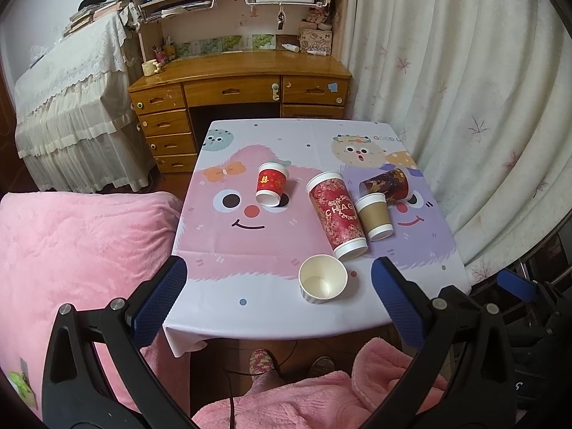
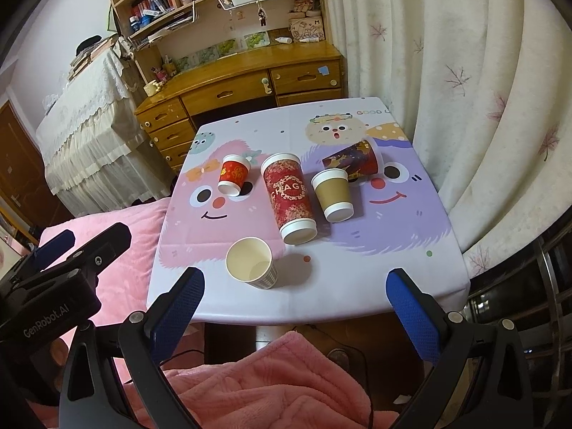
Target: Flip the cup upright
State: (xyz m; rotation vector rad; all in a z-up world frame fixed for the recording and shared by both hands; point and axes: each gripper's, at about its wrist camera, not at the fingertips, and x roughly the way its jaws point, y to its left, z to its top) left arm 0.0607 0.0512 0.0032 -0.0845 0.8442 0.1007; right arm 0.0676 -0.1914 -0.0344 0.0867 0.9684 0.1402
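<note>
Five paper cups on the cartoon-print counter [image 1: 250, 250], both claws held back from its near edge with nothing in them.

The left claw [image 1: 279, 286] is spread wide, its blue pads apart; the right claw [image 2: 295, 298] is spread just as wide. Just ahead of both, nearest the counter's near edge, a white striped cup [image 1: 323, 283] [image 2: 252, 262] stands upright, mouth up. Farther ahead, the tall red cup [image 1: 338, 211] [image 2: 290, 202] lies on its side, its open mouth toward the claws. A brown cup [image 1: 373, 216] [image 2: 333, 195] lies touching it on the right. Beyond that lies a dark patterned cup [image 1: 388, 186] [image 2: 352, 162]. Ahead and left, well apart from these, a small red cup [image 1: 271, 184] [image 2: 232, 175] lies on its side.
</note>
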